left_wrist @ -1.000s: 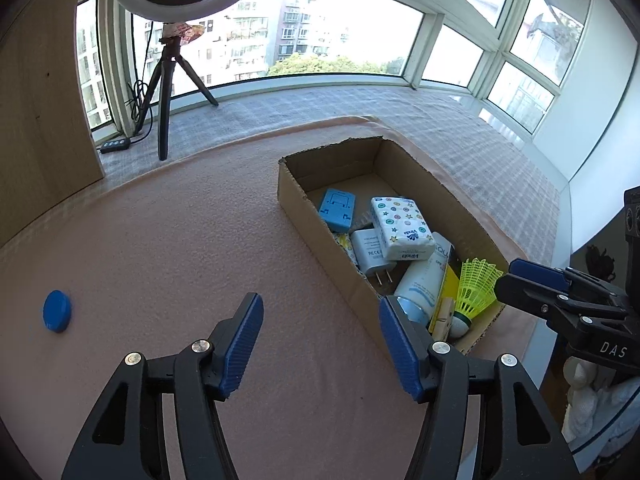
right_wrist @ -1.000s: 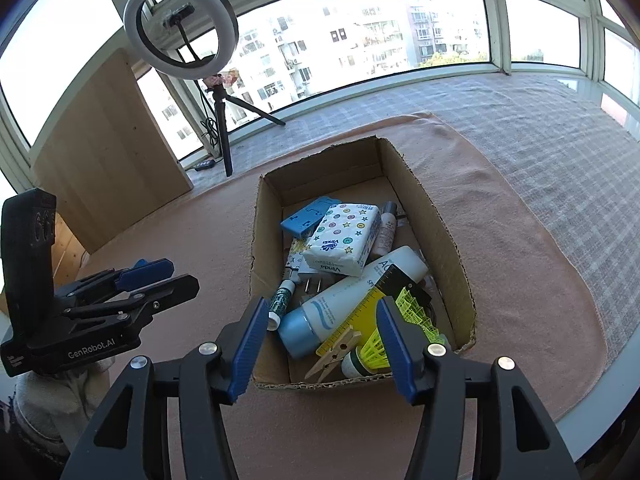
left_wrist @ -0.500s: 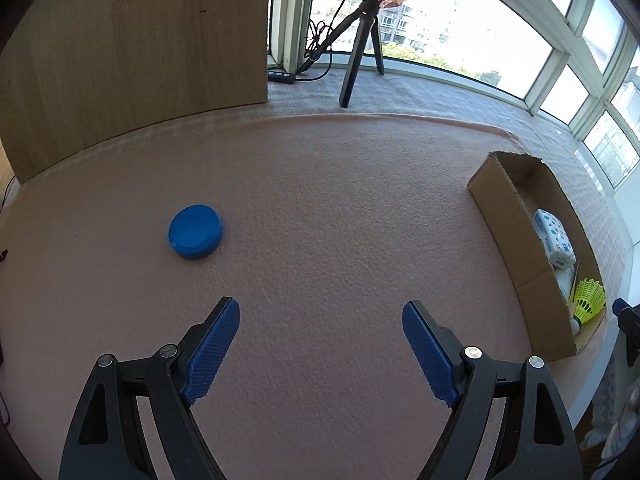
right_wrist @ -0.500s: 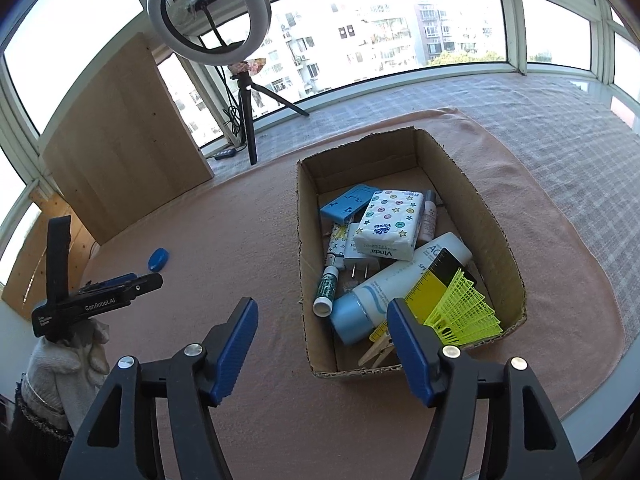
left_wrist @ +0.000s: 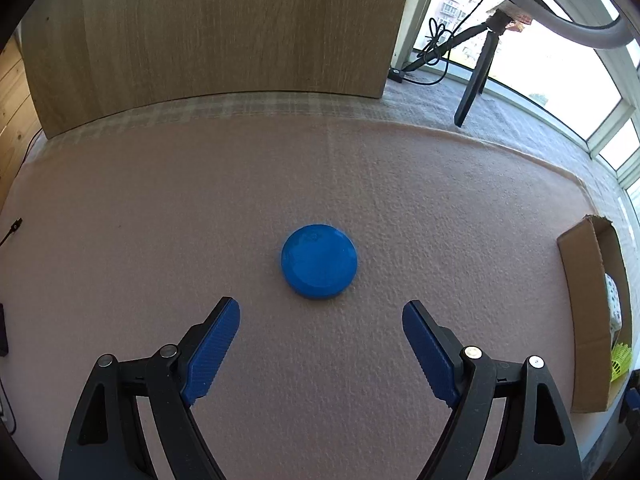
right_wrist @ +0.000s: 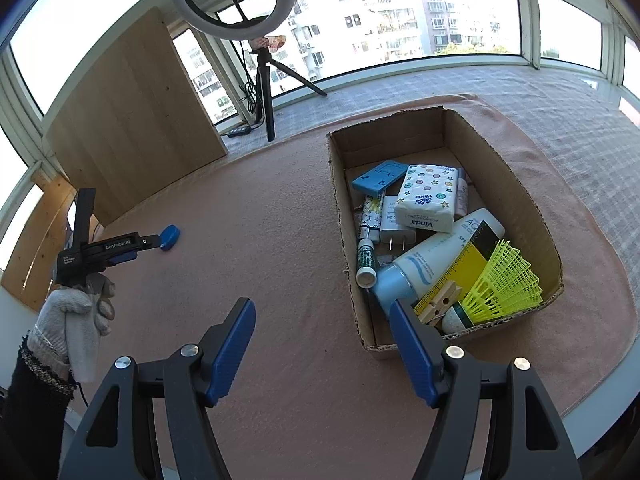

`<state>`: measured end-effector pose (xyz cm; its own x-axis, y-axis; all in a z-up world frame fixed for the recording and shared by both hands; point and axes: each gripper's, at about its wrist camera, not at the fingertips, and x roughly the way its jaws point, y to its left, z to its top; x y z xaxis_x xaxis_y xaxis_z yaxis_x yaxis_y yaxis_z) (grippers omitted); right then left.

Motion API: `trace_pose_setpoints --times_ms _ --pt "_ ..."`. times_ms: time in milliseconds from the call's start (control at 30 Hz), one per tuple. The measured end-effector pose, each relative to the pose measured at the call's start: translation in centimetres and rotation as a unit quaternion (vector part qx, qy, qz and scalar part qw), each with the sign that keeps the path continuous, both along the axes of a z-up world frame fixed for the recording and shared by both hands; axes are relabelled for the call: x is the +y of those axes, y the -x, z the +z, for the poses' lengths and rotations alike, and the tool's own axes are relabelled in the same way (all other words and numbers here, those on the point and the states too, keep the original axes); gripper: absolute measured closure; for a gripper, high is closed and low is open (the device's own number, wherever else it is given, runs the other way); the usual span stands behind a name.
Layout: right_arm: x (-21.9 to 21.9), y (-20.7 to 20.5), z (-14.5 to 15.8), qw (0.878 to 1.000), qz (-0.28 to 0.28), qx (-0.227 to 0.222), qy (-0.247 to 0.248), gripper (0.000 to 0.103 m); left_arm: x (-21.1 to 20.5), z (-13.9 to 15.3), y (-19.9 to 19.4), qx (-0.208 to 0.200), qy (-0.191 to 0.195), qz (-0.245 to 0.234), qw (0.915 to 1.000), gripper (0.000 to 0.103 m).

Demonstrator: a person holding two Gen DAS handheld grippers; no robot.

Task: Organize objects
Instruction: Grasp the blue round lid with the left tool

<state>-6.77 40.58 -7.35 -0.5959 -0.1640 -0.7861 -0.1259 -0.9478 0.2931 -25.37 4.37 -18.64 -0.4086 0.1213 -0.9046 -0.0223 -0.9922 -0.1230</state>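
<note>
Hovering wide apart, the left gripper [left_wrist: 321, 307] lines up just short of the blue disc [left_wrist: 319, 261] on the pink mat [left_wrist: 400, 200]; the right gripper [right_wrist: 322, 308], fingers spread and empty, hangs beside the cardboard box [right_wrist: 516, 184].

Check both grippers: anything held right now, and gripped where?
Nothing held. Left gripper is open, the blue disc lying untouched on the mat just ahead of its fingers. Right gripper is open and empty beside the cardboard box.
</note>
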Motion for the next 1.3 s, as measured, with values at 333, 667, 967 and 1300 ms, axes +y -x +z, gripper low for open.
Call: trace_pose_setpoints --times_ms 333,667,967,1300 --pt "0.7 -1.0 -0.7 1.000 -0.015 -0.013 0.001 0.037 0.9 -2.0 3.5 -0.019 0.018 0.003 0.9997 0.017" --pt "2.8 -1.7 -0.9 0.999 -0.039 -0.014 0.006 0.037 1.9 -2.9 4.4 -0.032 0.032 -0.007 0.9989 0.031" --pt "3.2 -1.8 -1.0 0.999 -0.039 -0.013 0.007 0.037 1.8 -3.0 4.5 -0.022 0.029 -0.009 0.9993 0.049" --pt "4.0 -2.3 -0.9 0.999 -0.041 -0.008 0.006 0.037 4.8 0.4 3.2 0.016 0.019 -0.047 0.9986 0.049"
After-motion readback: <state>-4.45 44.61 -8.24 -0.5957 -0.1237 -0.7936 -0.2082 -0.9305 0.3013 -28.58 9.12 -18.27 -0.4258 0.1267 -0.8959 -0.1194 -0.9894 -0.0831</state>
